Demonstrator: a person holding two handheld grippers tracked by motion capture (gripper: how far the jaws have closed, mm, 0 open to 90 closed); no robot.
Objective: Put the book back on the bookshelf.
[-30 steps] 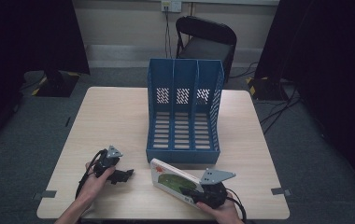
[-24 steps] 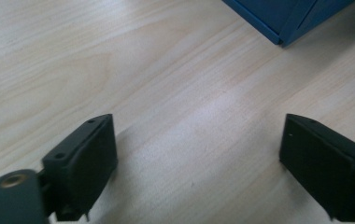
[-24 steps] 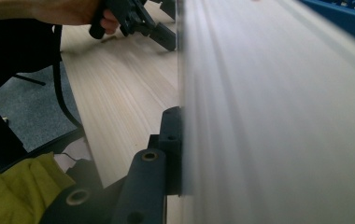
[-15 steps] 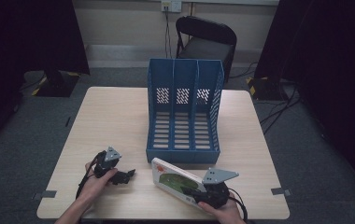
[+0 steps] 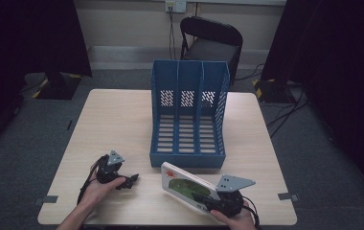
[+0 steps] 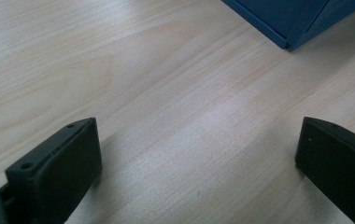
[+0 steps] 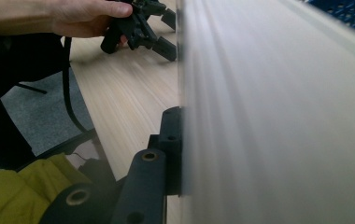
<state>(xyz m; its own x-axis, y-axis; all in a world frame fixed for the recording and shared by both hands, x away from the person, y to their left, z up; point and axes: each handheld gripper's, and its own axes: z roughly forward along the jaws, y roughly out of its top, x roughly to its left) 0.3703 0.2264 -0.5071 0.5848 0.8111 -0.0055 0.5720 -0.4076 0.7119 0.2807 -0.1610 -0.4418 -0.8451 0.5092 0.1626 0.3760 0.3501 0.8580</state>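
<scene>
High view, book: a white book [image 5: 187,186] with a green and red cover sits near the table's front edge, just in front of the blue file rack [image 5: 188,115], tilted up from the tabletop.
High view, right gripper: the right gripper [image 5: 208,200] is clamped on the book's near corner, with the person's hand behind it at the table edge.
High view, left gripper: the left gripper [image 5: 131,180] rests low over the wooden table [image 5: 118,120], well to the left of the book, jaws pointing toward it.
Left gripper view, jaws: spread wide, having just been opening, with bare wood between them.
Left gripper view, rack: a blue corner of it [image 6: 301,18] shows at the top right, apart from the jaws.
Right gripper view, book: its pale face [image 7: 278,130] stands edge-on, pressed against the black jaw at the bottom.
Right gripper view, other hand: the left hand [image 7: 80,18] holds its gripper on the table, farther off.
</scene>
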